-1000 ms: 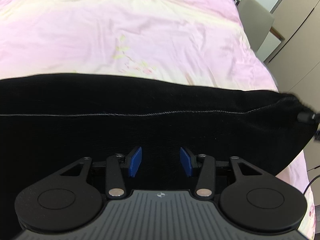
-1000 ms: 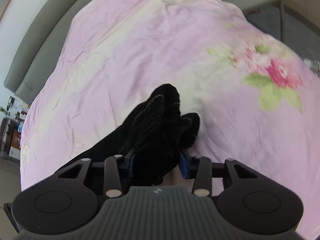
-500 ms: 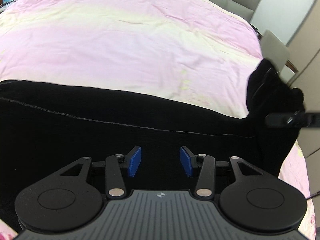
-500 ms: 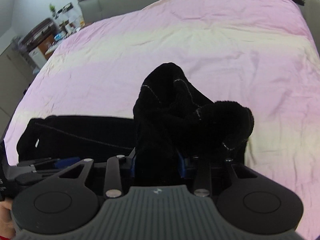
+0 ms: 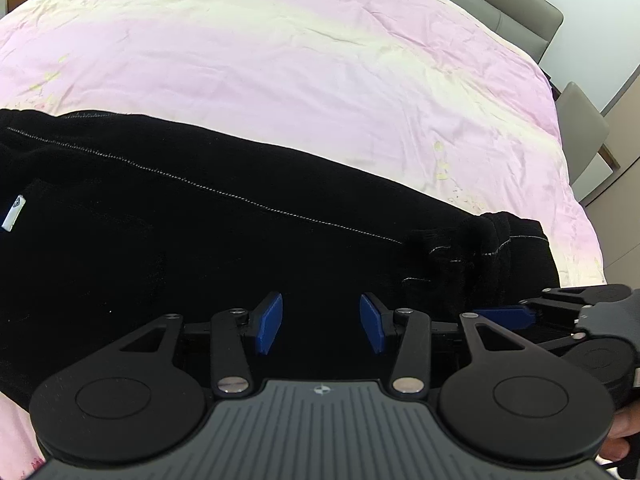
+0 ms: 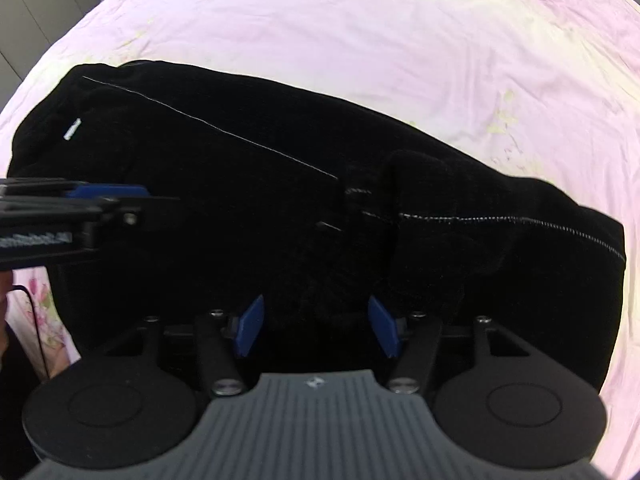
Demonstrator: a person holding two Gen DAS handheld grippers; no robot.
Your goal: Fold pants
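Note:
Black pants (image 5: 200,216) with a thin white side seam lie across the pink bed. Their leg ends are folded over and lie bunched on top at the right (image 5: 472,252); the bunch also shows in the right wrist view (image 6: 420,208). My left gripper (image 5: 320,322) is open and empty over the pants' near edge. My right gripper (image 6: 316,326) is open just above the folded leg ends, with nothing between its blue pads. A small white label (image 6: 72,129) sits near the waist end.
The pink floral duvet (image 5: 320,60) covers the bed beyond the pants. A grey headboard (image 5: 500,4) and a grey chair (image 5: 580,128) stand at the far right. The left gripper crosses the right wrist view at the left (image 6: 60,216).
My right gripper carried the leg ends leftward over the pants, laid them down and opened. The left gripper stayed open over the near edge.

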